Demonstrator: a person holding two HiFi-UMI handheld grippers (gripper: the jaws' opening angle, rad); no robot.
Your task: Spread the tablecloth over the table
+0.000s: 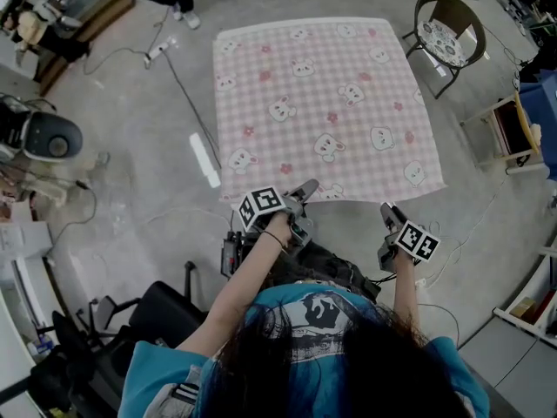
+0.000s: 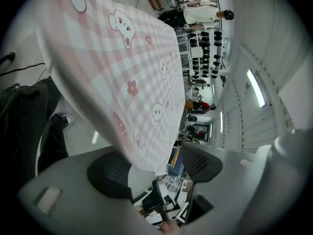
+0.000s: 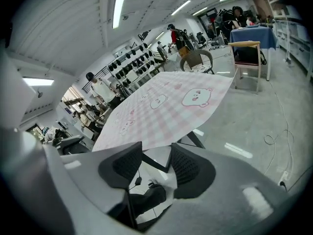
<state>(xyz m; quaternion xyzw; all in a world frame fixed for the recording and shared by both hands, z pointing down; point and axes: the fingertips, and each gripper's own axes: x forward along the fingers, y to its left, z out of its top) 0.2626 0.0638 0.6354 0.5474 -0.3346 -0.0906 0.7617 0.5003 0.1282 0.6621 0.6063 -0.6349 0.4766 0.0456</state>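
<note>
A pink checked tablecloth (image 1: 322,103) with bunny and flower prints lies flat over the table, which it hides from above. My left gripper (image 1: 304,191) is at the cloth's near edge, left of its middle. In the left gripper view the cloth (image 2: 122,67) hangs close in front, its hem dropping into the gap of the left gripper (image 2: 154,168); the jaws stand wide and the pads do not press it. My right gripper (image 1: 388,212) hovers just off the near right corner. Its view shows the right gripper (image 3: 156,163) open and empty, the cloth (image 3: 161,106) ahead.
A round-backed chair (image 1: 448,33) stands at the far right corner and a wooden chair (image 1: 505,129) at the right. A cable (image 1: 187,94) and a power strip (image 1: 158,50) lie on the floor at the left. A black chair (image 1: 165,316) is behind me.
</note>
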